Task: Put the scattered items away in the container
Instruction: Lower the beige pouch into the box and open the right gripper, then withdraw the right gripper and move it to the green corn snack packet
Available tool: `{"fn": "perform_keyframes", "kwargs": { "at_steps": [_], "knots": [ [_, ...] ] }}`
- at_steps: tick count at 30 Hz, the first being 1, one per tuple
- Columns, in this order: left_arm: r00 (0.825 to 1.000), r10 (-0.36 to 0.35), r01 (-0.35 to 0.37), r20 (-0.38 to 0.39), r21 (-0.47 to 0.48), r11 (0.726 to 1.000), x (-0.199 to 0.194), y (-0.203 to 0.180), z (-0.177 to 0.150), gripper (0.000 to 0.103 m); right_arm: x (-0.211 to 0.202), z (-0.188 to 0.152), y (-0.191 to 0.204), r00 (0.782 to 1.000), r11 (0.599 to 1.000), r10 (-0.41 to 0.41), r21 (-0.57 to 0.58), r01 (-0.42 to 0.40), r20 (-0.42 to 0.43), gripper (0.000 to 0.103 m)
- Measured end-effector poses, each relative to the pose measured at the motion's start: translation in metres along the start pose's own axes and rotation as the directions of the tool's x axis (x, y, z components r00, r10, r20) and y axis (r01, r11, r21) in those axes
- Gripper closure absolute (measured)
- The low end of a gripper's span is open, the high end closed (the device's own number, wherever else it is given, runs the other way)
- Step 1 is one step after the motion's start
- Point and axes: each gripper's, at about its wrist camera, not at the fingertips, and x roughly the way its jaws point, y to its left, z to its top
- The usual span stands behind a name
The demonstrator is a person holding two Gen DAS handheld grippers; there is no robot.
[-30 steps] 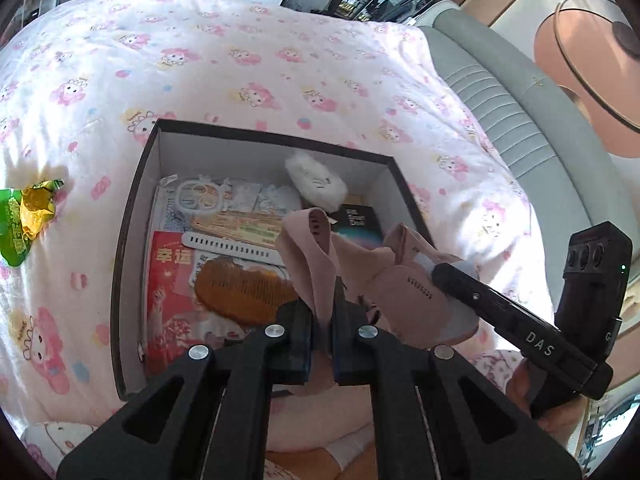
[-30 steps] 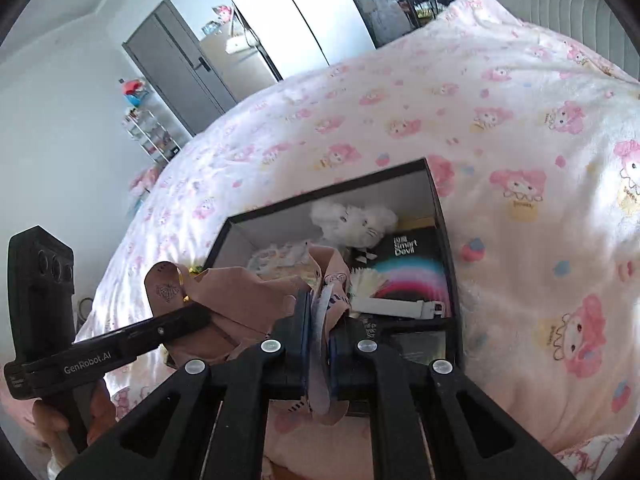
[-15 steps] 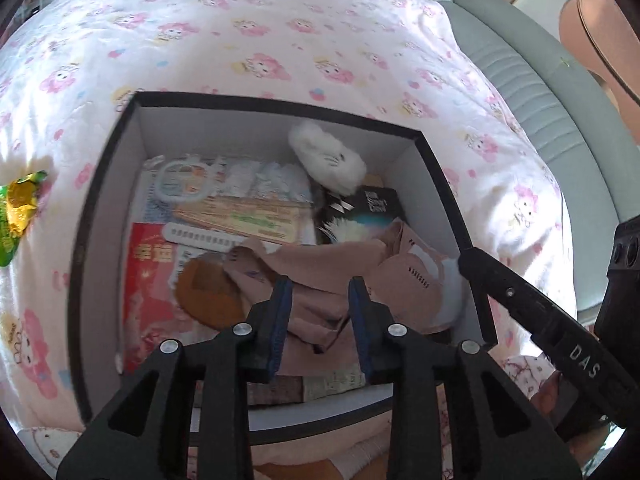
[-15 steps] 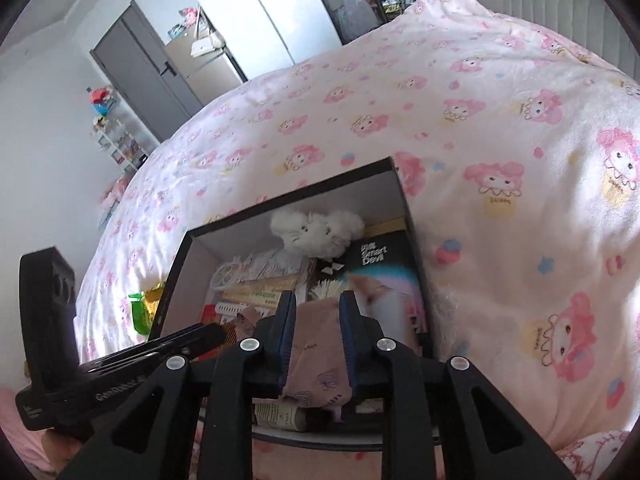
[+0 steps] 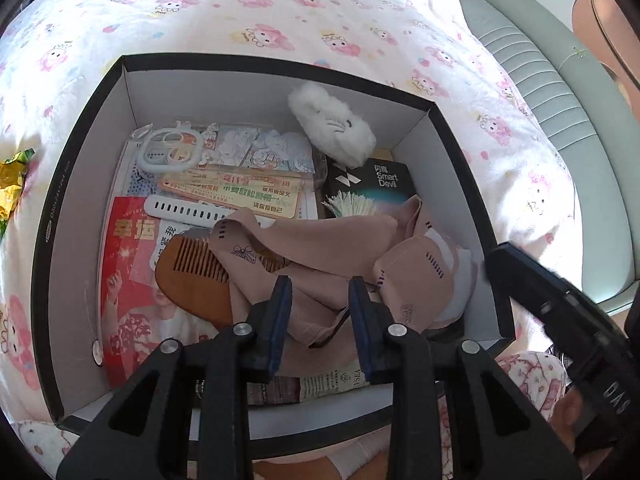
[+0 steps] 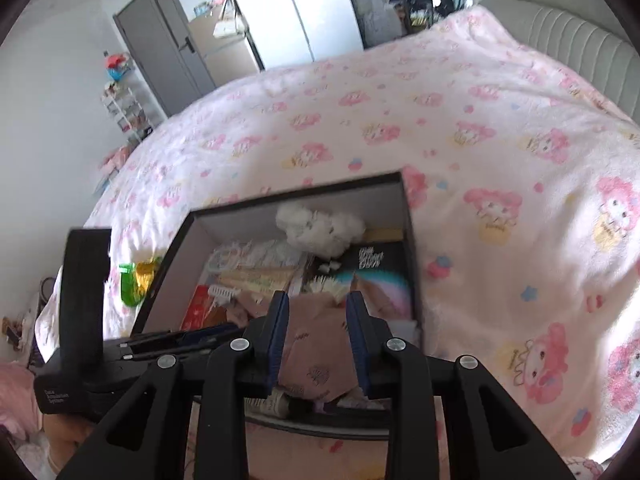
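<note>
we note the black box (image 5: 48, 236) with white inner walls sitting on the soft pink-print blanket (image 5: 280, 20); its rim stands clear of the blanket on every visible side. free floor inside is scarce: flat printed cards and a red booklet (image 5: 128, 264) cover the left half, a black carton (image 5: 380, 184) the far right corner.

the pink cloth (image 5: 320, 248), thin and creased with small dark stitched marks, lies crumpled in the near right part of the box, draped over the wooden comb (image 5: 192, 280) and reaching the right wall. the comb is smooth, rounded at the back, with fine teeth.

left gripper (image 5: 320, 300): jaws stand partly apart, having just been opening; the cloth lies between and below the blue pads but we see no pad pressing on it. right gripper (image 6: 318, 316): jaws likewise partly apart, just been opening, cloth under the gap, not pinched. the two grippers come in close together over the near edge of the box.

a fluffy white plush (image 5: 332, 124) rests against the far wall. a white perforated strap (image 5: 180, 210) and a white ring-shaped plastic piece (image 5: 168, 152) lie flat on the cards.

outside the box, a crinkled green and gold foil wrapper (image 6: 138, 278) lies on the blanket just beside the left wall. open blanket extends far and right of the box.
</note>
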Motion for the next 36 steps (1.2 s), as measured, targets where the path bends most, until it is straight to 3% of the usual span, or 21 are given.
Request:
{"fn": "perform_keyframes", "kwargs": {
  "at_steps": [3,6,10,18,25,36],
  "knots": [
    [0.998,0.011,-0.011,-0.057,-0.01,1.0,0.01,0.008,0.002,0.075,0.033,-0.007,0.0,0.993,0.999,0.026,0.023,-0.023,-0.118,0.077],
    [0.998,-0.065,0.065,-0.009,-0.002,0.998,0.0,0.009,-0.001,0.075,0.049,-0.014,-0.005,0.988,0.999,-0.01,0.044,0.017,-0.157,0.077],
    [0.992,-0.096,0.091,0.088,0.062,0.994,-0.032,-0.002,-0.015,0.075,0.029,-0.02,-0.005,0.995,0.997,-0.027,0.072,0.034,-0.095,0.077],
    [0.971,-0.143,0.128,0.191,0.09,0.988,-0.096,-0.008,-0.045,0.071,-0.036,-0.031,0.033,0.995,0.996,-0.079,-0.04,0.082,0.061,0.077],
    [0.958,-0.121,0.101,0.26,0.09,0.991,-0.136,0.001,-0.067,0.066,-0.055,-0.045,0.081,0.995,0.989,-0.03,-0.14,0.044,0.099,0.077],
    [0.949,-0.097,0.107,0.299,-0.015,0.994,-0.158,0.047,-0.086,0.067,-0.051,-0.06,0.13,0.995,0.971,0.009,-0.238,0.015,0.101,0.077]
  ]
}}
